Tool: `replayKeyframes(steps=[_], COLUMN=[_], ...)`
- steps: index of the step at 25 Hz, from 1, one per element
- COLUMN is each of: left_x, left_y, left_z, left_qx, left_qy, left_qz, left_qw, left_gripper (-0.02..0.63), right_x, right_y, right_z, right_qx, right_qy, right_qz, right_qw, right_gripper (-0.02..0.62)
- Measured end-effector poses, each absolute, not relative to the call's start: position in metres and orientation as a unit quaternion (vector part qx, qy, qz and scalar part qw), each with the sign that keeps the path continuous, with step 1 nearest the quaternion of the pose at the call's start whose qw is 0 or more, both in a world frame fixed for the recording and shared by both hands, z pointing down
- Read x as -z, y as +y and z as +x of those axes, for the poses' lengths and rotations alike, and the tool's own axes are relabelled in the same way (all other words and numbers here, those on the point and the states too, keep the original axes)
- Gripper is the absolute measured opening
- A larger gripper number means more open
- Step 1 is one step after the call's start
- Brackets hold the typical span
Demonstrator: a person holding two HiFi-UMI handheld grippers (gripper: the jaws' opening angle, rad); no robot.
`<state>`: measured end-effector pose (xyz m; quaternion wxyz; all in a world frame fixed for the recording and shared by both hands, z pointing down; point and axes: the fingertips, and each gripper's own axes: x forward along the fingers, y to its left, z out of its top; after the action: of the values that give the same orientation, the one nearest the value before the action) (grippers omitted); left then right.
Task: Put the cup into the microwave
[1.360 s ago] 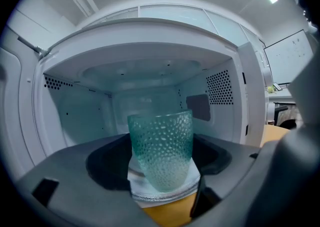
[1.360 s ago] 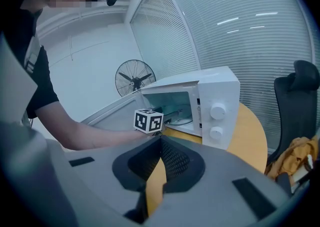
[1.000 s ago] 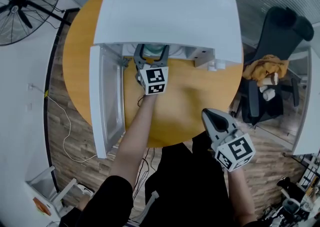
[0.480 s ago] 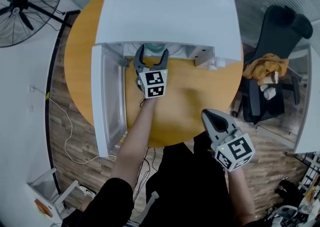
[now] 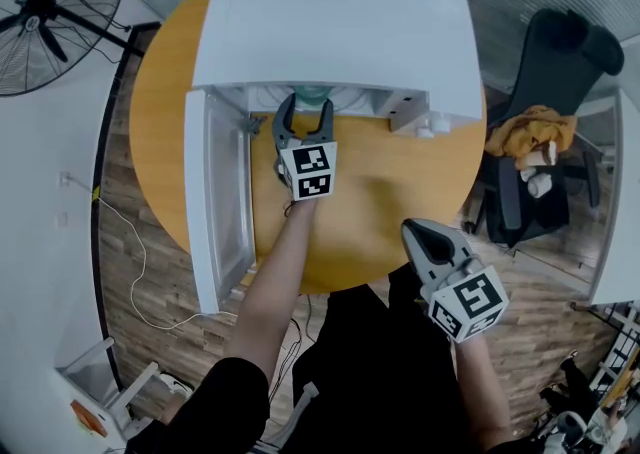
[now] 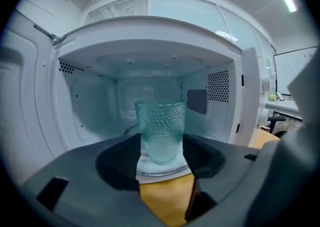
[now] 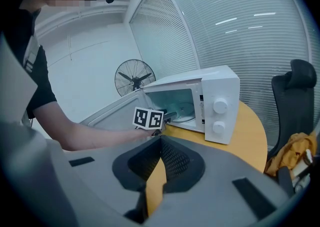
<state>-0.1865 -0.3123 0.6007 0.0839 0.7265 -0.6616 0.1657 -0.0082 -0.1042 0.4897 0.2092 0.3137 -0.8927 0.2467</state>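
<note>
Judged as end of the placement step, with retreat in hand. Cup [image 6: 160, 130] upright on turntable plate [image 6: 150, 171] inside microwave [image 5: 335, 22], just beyond the fingertips of left gripper [image 5: 304, 108]. Framed by the gap between them but touched by neither pad. Left jaws well apart and closing, nothing between them, nothing held. Right gripper [image 5: 416, 230] pinched shut, empty, well back from cup, over near edge of table [image 5: 385, 187]. Door [image 5: 215, 207] swung open, off to the left of the left fingers.

Next move, probably: pull left fingers straight back out of the cavity without clipping cup. Shutting the door optional, not asked for in task.

Count: one cup, one microwave, one door, two dials [image 7: 219, 105], two grippers, one table.
</note>
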Motion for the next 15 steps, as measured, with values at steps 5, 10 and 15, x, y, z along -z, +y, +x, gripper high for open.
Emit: replayKeyframes(steps=[5, 10, 15], left_x=[-0.601, -0.600, -0.602], left_y=[-0.316, -0.325, -0.333], left_z=[-0.188, -0.187, -0.188], left_qx=[-0.172, -0.183, -0.190], left_qy=[-0.657, -0.654, -0.654], left_qz=[0.729, 0.728, 0.726], left_qw=[0.087, 0.090, 0.096], left_gripper=[0.250, 0.245, 0.242], right_x=[-0.491, -0.490, -0.491], right_y=[-0.103, -0.104, -0.106], right_z=[-0.011, -0.010, -0.009], right_qx=[-0.248, -0.249, -0.251], right_qy=[-0.892, -0.891, -0.889], right_qz=[0.313, 0.317, 0.319], right_qw=[0.210, 0.209, 0.210], right_gripper=[0.009, 0.009, 0.009])
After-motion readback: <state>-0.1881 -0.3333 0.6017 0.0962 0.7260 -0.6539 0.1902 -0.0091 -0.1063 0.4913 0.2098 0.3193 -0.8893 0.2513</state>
